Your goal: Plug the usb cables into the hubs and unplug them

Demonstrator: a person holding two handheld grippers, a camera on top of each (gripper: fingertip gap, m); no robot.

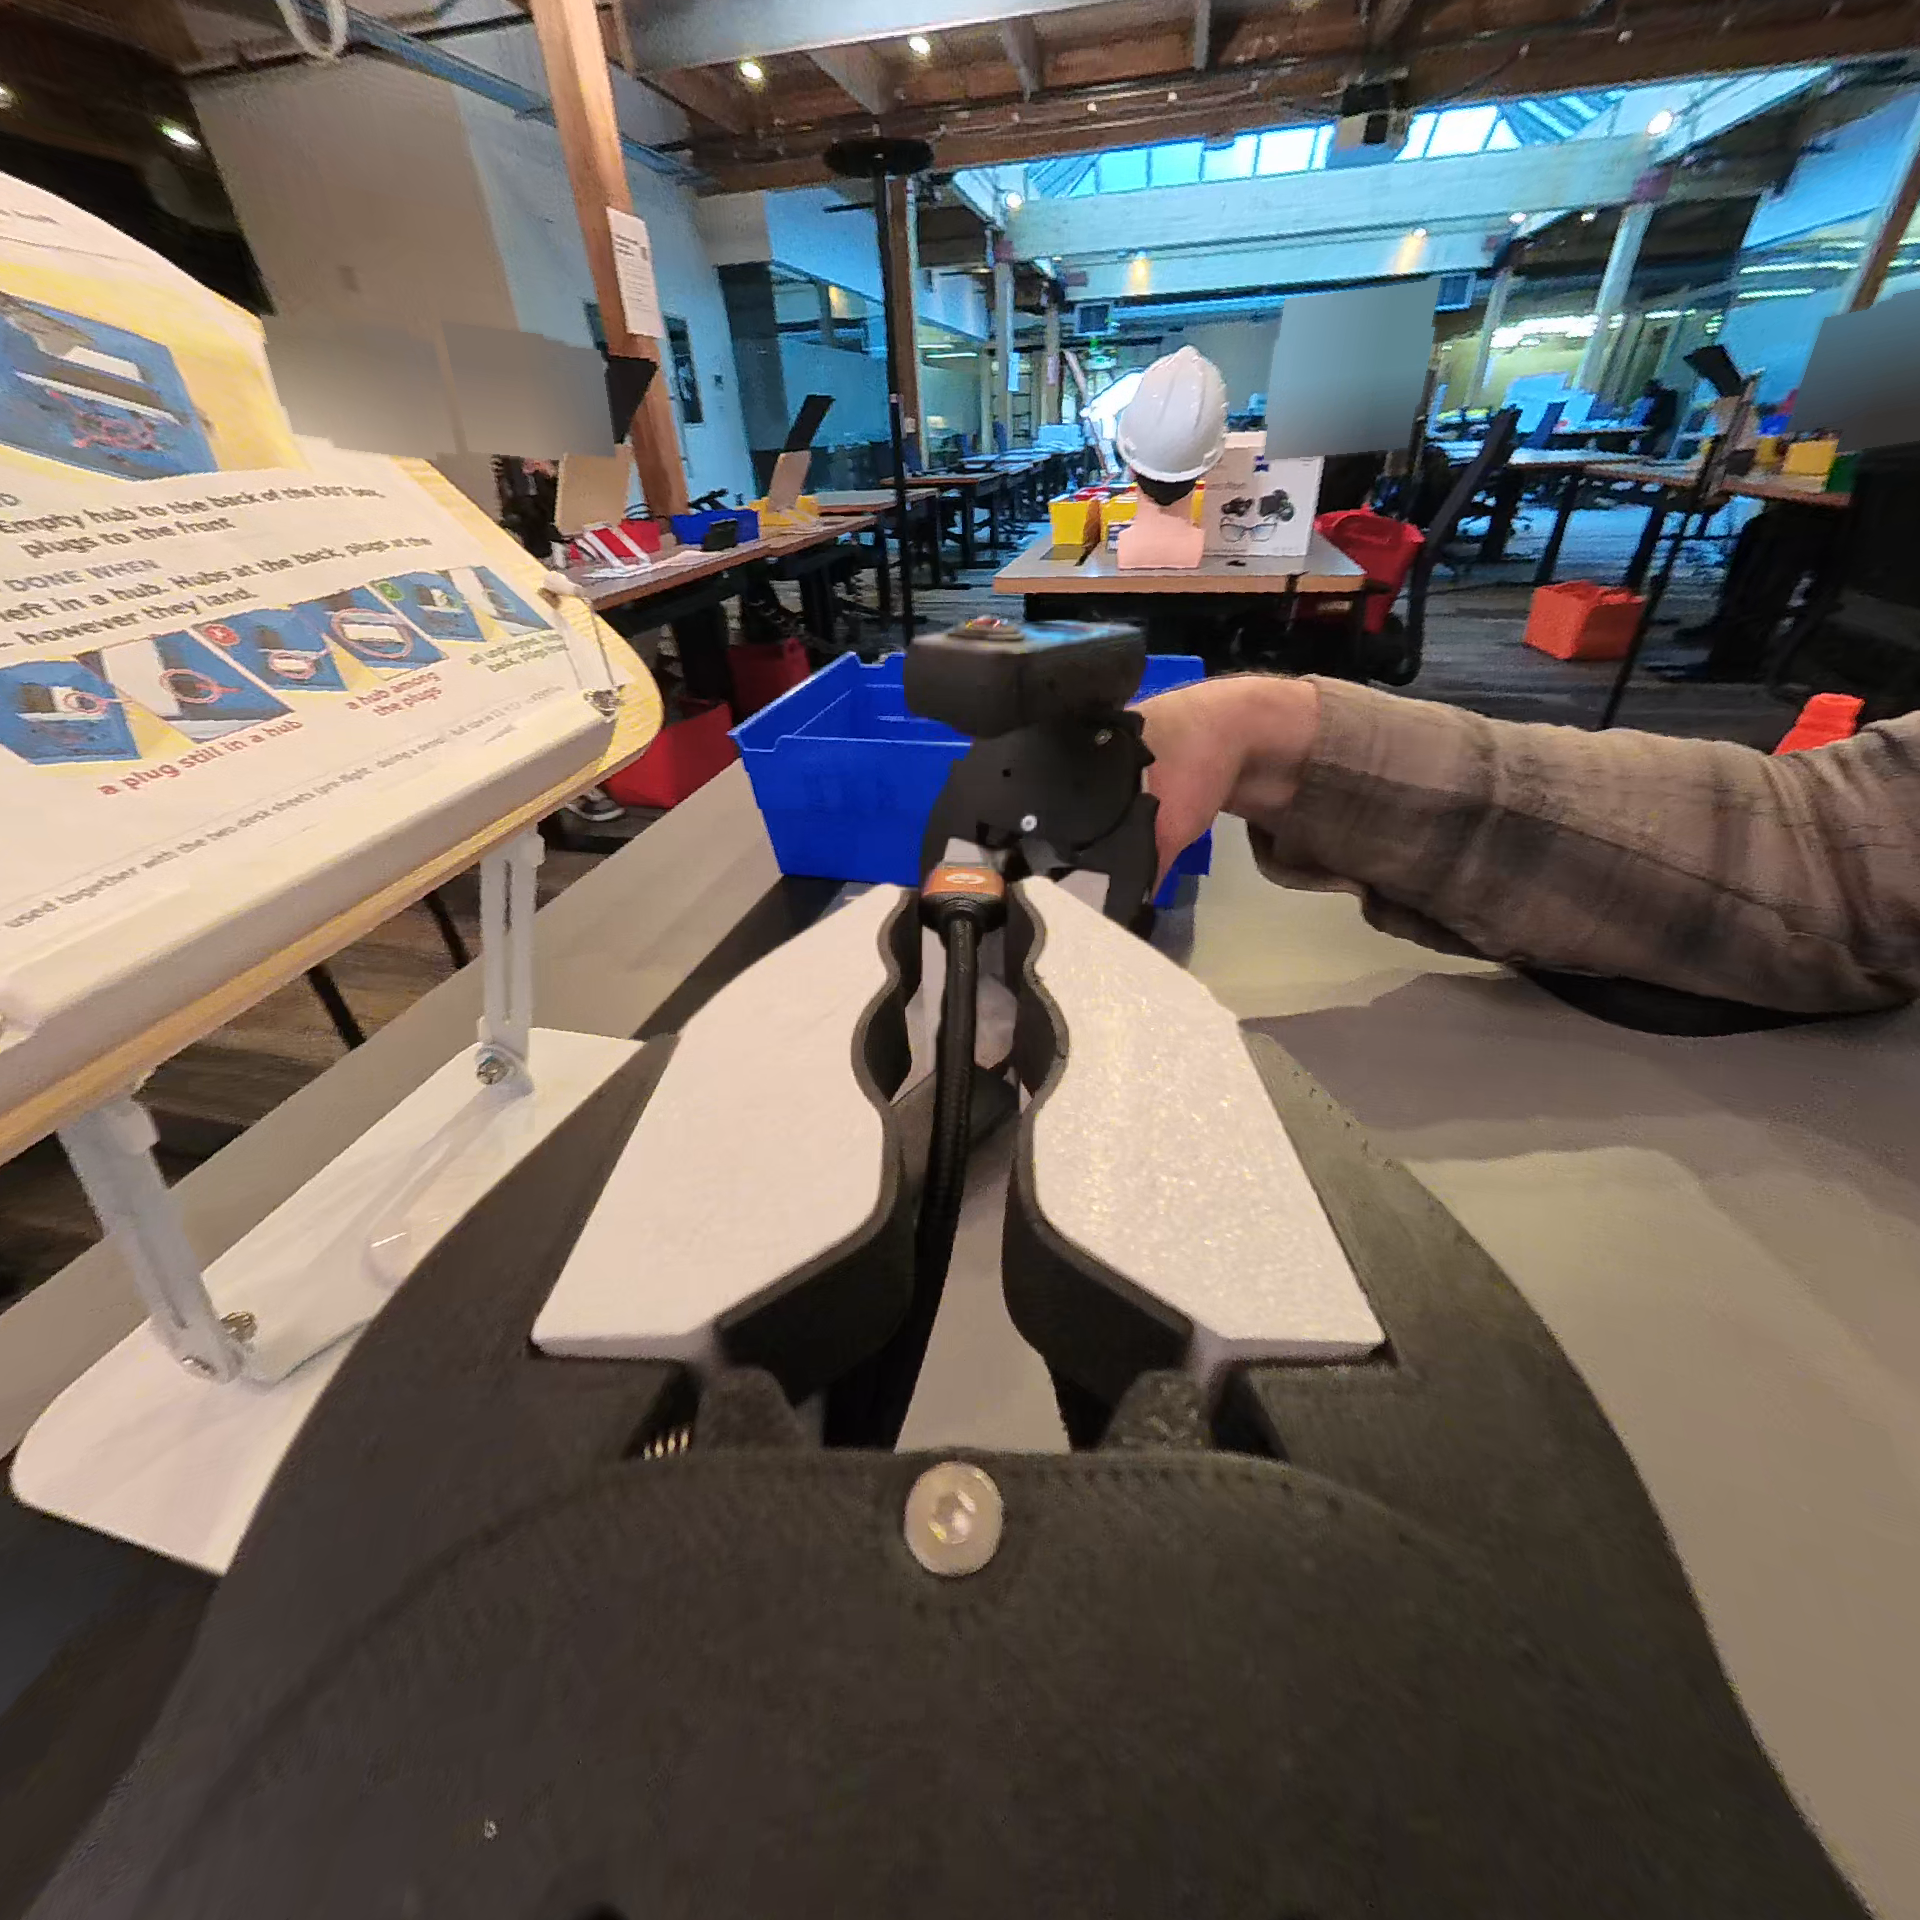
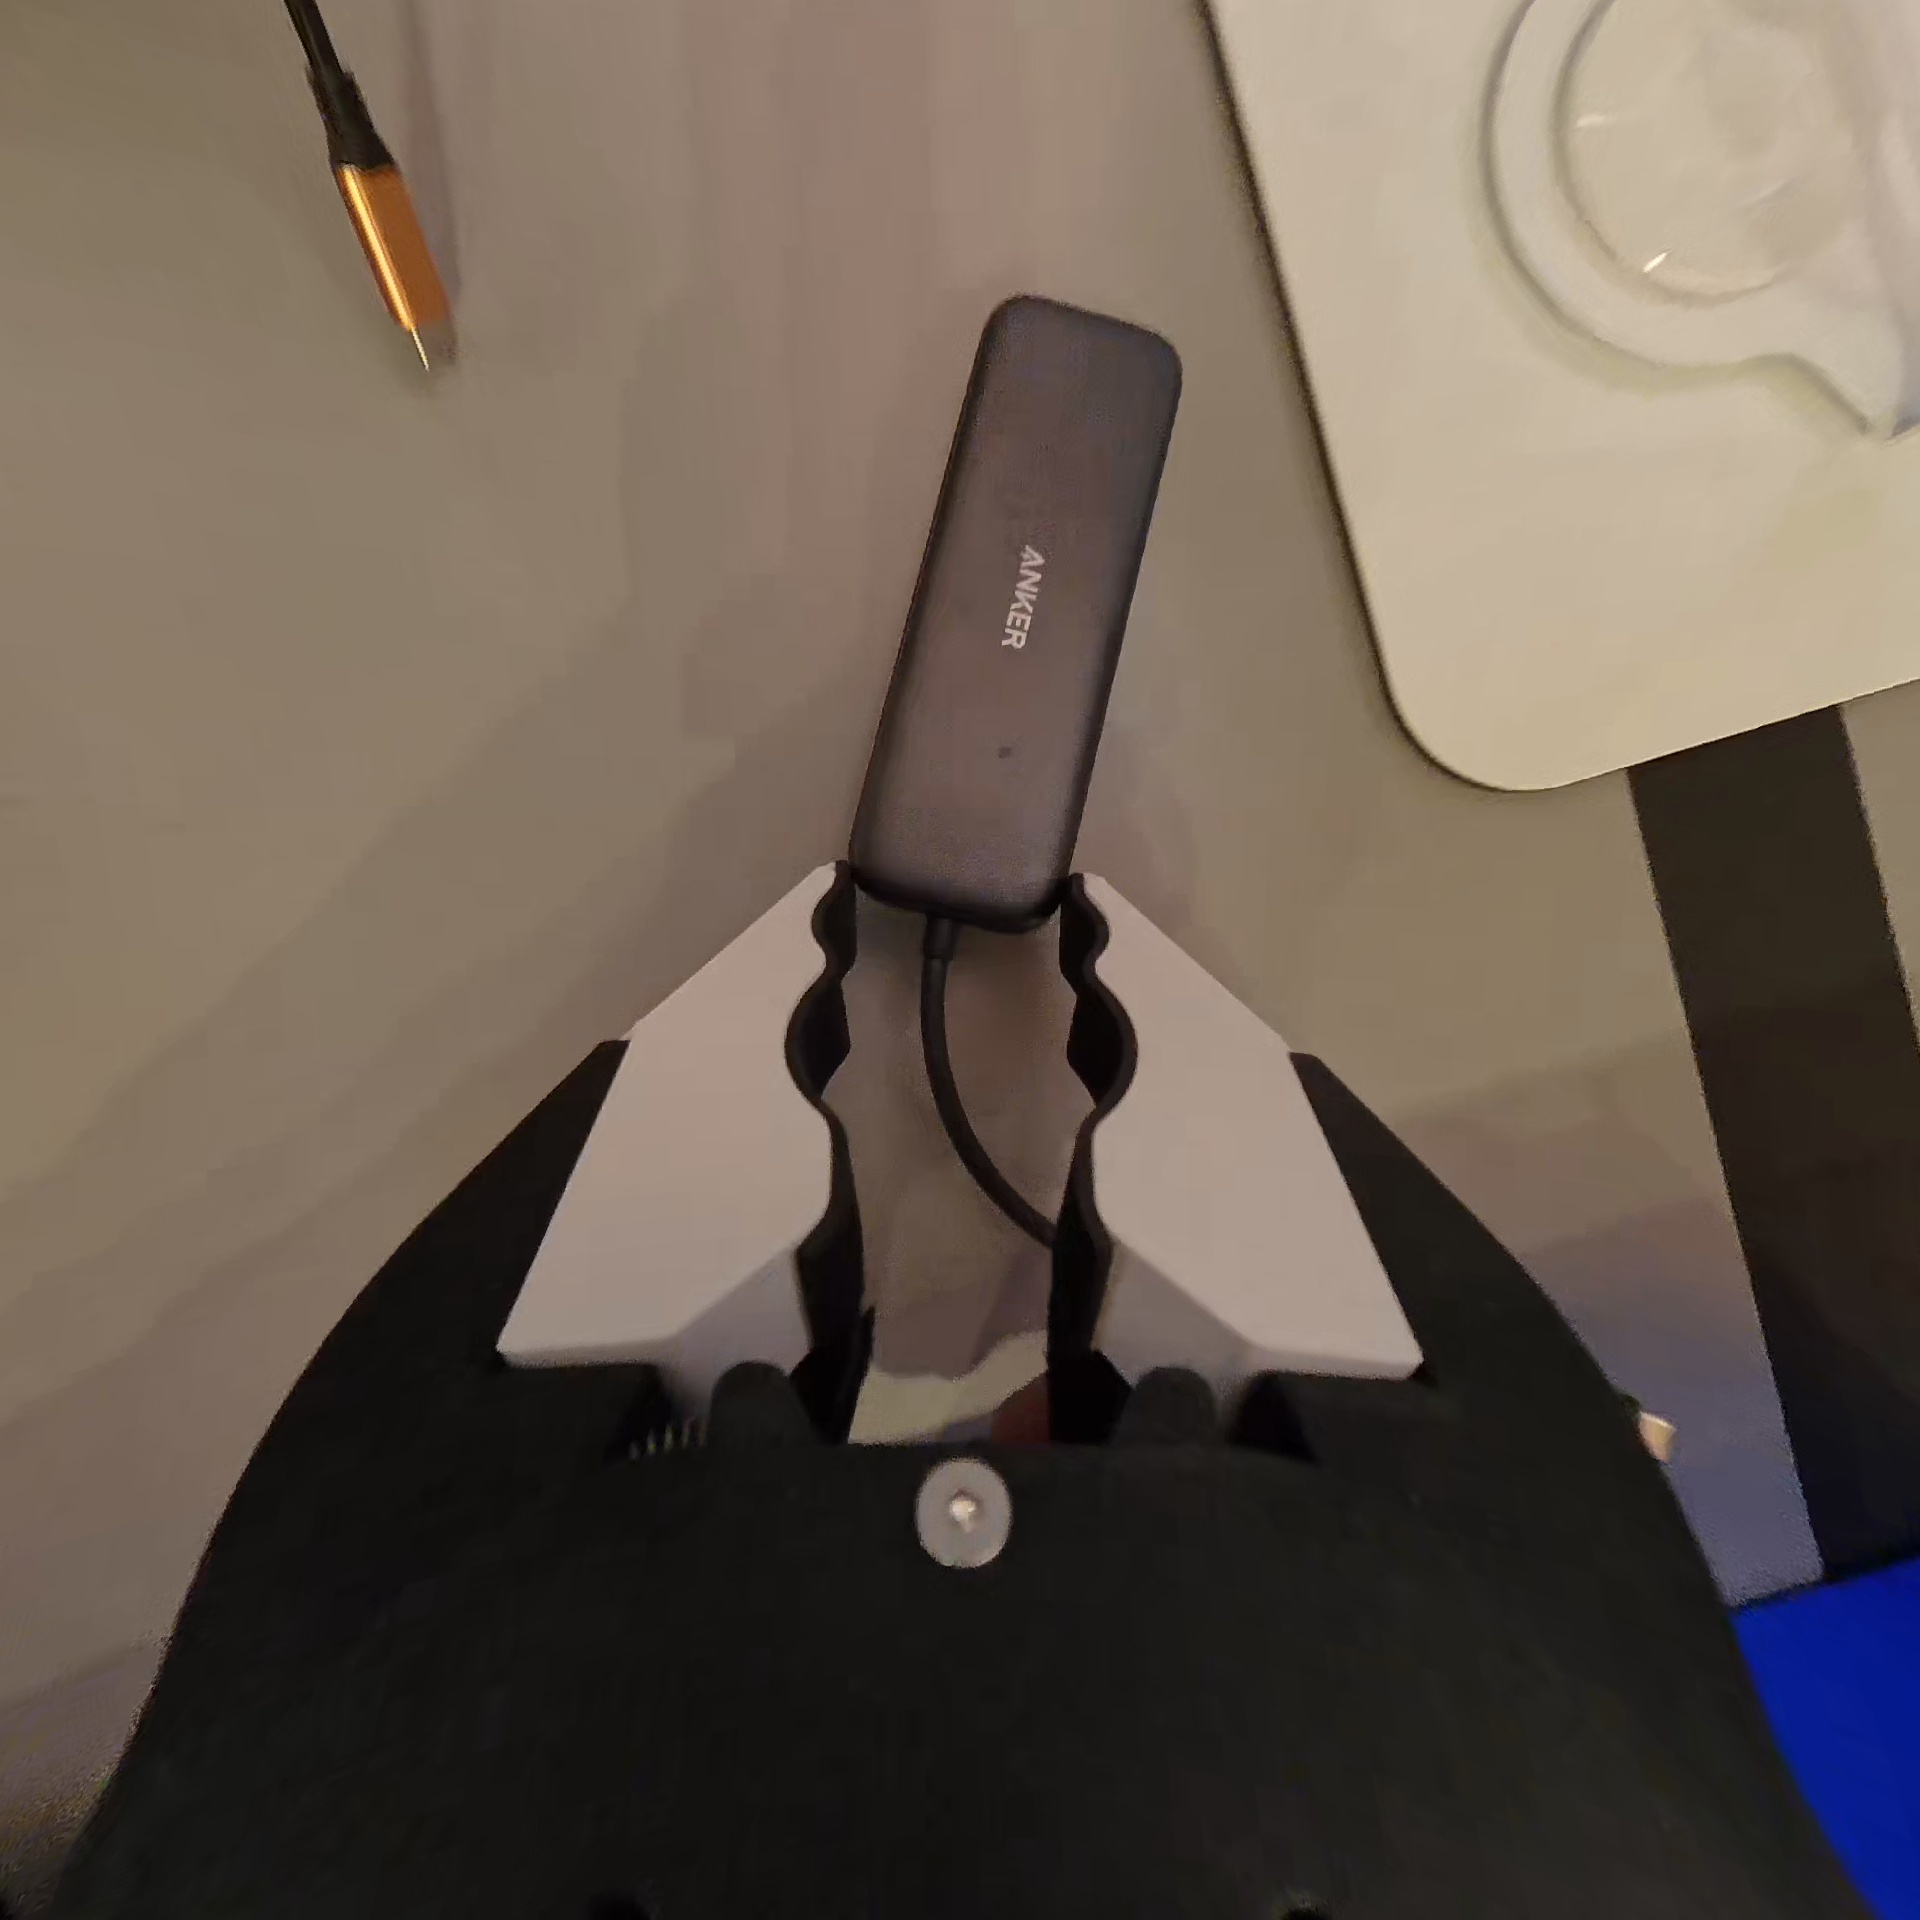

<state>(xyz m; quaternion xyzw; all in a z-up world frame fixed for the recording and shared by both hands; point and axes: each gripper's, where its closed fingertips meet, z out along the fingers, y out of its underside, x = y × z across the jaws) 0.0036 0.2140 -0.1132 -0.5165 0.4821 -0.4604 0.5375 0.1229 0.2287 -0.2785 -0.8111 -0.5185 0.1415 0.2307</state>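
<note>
My left gripper (image 1: 966,896) is shut on an orange USB plug (image 1: 962,881) at its fingertips. The plug's black cable (image 1: 954,1049) runs back between the fingers. My right gripper (image 2: 958,885) points down at the grey table and is shut on the cable end of a dark grey hub (image 2: 1023,613). The hub's short black cable (image 2: 961,1091) curls back between the fingers. I cannot tell whether the hub rests on the table. An orange plug (image 2: 387,255) with a black cable shows at the upper left of the right wrist view. The right gripper's black body (image 1: 1029,727) shows ahead of the left gripper.
A blue bin (image 1: 831,769) stands at the far table edge. A paper stand with a white base plate (image 1: 312,1226) is on the left; the plate also shows in the right wrist view (image 2: 1507,540). A person's hand and sleeve (image 1: 1558,831) hold the right gripper. Tip to tip, the grippers are about 20 cm apart.
</note>
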